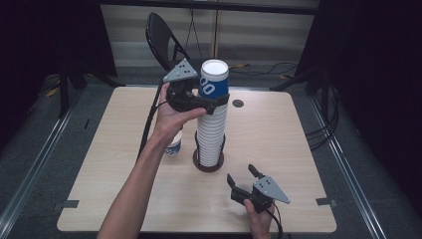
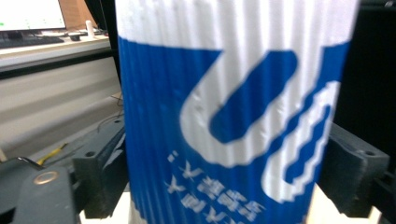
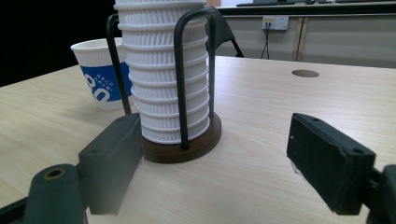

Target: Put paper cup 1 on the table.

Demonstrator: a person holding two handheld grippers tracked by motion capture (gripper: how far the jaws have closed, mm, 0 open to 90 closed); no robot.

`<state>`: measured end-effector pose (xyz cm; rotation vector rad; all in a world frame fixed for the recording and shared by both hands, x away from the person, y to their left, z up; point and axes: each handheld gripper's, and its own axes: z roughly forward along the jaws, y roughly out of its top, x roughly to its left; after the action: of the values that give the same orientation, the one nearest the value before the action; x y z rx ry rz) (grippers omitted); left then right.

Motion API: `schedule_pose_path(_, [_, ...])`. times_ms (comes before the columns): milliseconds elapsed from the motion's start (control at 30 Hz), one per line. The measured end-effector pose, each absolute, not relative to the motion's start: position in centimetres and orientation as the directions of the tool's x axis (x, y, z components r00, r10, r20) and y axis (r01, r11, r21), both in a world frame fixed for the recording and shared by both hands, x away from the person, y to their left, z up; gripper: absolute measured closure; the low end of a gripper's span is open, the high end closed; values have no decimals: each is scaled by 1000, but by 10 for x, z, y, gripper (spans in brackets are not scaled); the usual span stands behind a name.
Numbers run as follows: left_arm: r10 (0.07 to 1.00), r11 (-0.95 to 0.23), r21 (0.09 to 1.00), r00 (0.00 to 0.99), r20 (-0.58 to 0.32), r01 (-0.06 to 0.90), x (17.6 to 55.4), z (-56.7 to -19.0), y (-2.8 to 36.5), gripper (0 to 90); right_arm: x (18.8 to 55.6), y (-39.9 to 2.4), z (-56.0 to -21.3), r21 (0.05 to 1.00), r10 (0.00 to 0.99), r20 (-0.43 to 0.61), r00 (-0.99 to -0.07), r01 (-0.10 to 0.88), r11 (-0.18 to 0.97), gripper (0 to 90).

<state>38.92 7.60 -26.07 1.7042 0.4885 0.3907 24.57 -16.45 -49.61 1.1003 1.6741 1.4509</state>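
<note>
Nearest to us, low at the front edge of the wooden table (image 1: 278, 134), the right gripper (image 1: 244, 180) sits with its jaws spread wide and nothing between them, pointed toward the stack. Behind it a tall stack of white ribbed cups (image 1: 212, 133) stands upright in a dark wire holder (image 1: 208, 164) at the table's middle. Our left gripper (image 1: 221, 99) is clamped from the left on the top cup (image 1: 214, 78), blue and white, while a smaller single cup (image 1: 174, 144) stands just left of the holder.
</note>
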Motion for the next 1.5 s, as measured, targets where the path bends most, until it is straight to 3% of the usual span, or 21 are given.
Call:
schedule_pose_path(333, [524, -163, 977, 851, -30, 135, 395, -264, 71, 162, 245, -165, -496, 985, 901, 48, -432, 172, 30, 178])
schedule_pose_path(1500, [538, -113, 993, 842, 37, 29, 387, -244, 74, 195, 246, -165, -496, 984, 901, 57, -430, 177, 23, 178])
